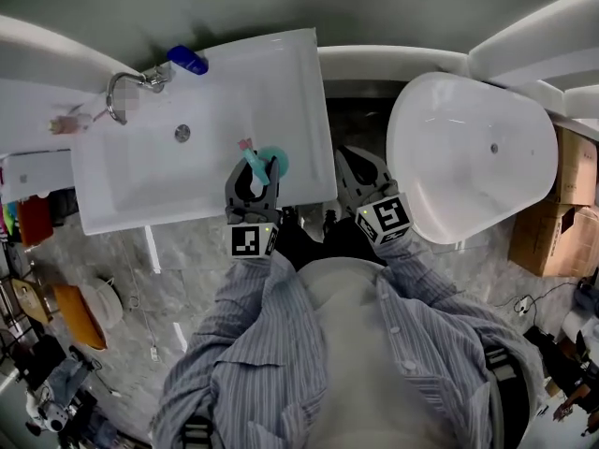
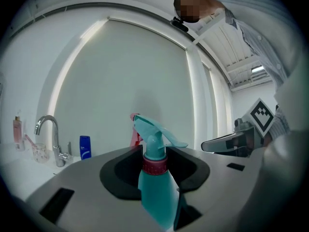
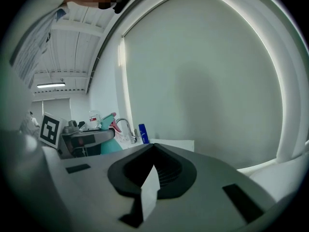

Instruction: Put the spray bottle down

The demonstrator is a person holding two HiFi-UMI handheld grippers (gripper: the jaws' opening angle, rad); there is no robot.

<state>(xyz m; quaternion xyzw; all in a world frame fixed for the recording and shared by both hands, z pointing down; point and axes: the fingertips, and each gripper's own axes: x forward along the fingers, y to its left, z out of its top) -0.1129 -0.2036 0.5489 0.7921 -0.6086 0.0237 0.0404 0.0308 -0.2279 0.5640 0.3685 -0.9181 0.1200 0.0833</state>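
White sink basin [image 1: 140, 181] sits under the work; its near right edge looks the likely set-down spot. Teal spray bottle [image 2: 157, 187] stands upright over that edge, whether touching the rim cannot be told. Held below the collar, probably to leave the trigger head free. Left gripper [image 2: 155, 161]: jaws narrow, clamped on the bottle. Right gripper [image 3: 153, 151]: jaws together, empty, just off the basin's right edge.

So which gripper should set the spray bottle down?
Left. The left gripper is already shut on the spray bottle, right over the front right part of the sink. The right gripper is shut on nothing, off past the sink's right edge.
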